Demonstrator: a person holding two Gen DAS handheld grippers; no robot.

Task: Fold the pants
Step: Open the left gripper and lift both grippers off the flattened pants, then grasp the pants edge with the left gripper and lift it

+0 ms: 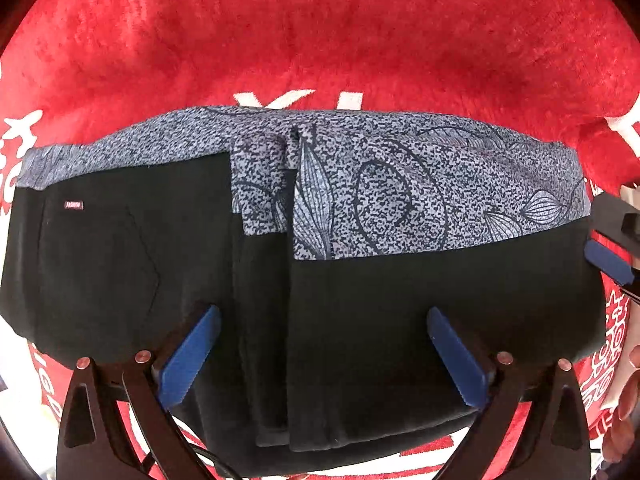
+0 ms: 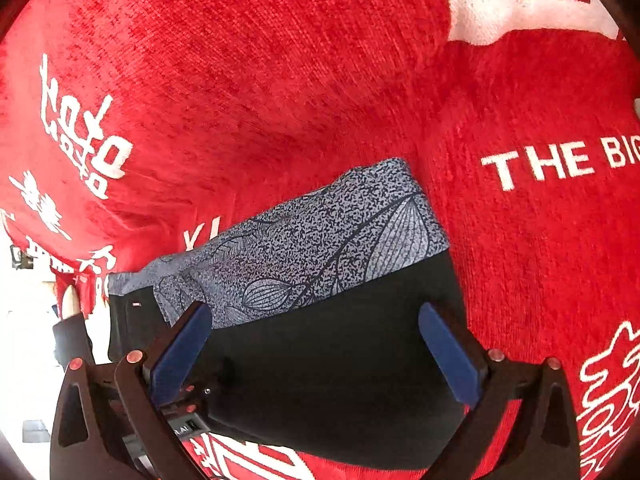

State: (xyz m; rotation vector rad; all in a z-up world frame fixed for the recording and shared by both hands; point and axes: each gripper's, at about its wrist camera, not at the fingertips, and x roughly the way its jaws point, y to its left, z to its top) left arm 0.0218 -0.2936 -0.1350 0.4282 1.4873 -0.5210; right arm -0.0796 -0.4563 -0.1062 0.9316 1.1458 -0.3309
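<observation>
Pants are lying folded into a compact bundle on a fuzzy red blanket, black fabric nearest the cameras with a band of speckled blue-grey leaf print along the far edge. No containers anywhere in either view, just cloth on cloth. On the black part at the left there's a tiny reddish tag with lettering too small to read. The blanket has white printing all over it: "THE BIG" shows clearly in the right wrist view, what looks like "XL" peeks out from behind the bundle, and there are some brushy characters and squiggly line drawings that can't really be made out. The left gripper hangs over the black fabric with its blue pads spread wide apart and nothing pinched between them. The right gripper is the same deal at the other end of the bundle, jaws splayed, pads clear of the cloth as far as one can tell. A few fingertips of the person's hand show at the right edge of the left view.
</observation>
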